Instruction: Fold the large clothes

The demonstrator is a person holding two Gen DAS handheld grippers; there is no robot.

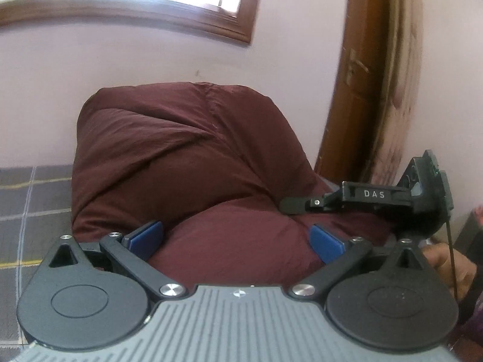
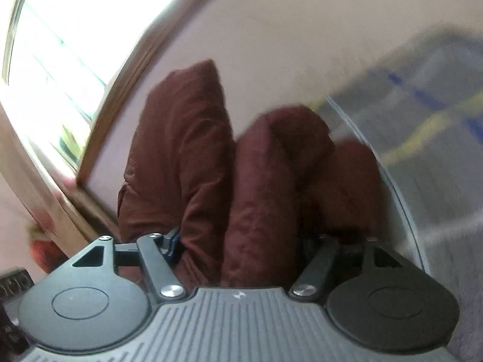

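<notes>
A large maroon garment (image 1: 181,157) is lifted in a bunched, puffed mass in front of both cameras. My left gripper (image 1: 235,242) has its blue pads (image 1: 145,238) wide apart, with a roll of the maroon cloth lying between them. My right gripper shows in the left wrist view (image 1: 347,202) at the right, pressed against the cloth. In the right wrist view the maroon garment (image 2: 187,157) fills the gap of my right gripper (image 2: 241,241); thick folds sit between the fingers and hide the pads. The view is blurred.
A grey checked bed cover (image 1: 33,208) with yellow and white lines lies below; it also shows in the right wrist view (image 2: 422,138). A pale wall with a wooden window frame (image 1: 181,15) is behind. A wooden door (image 1: 371,75) stands at the right.
</notes>
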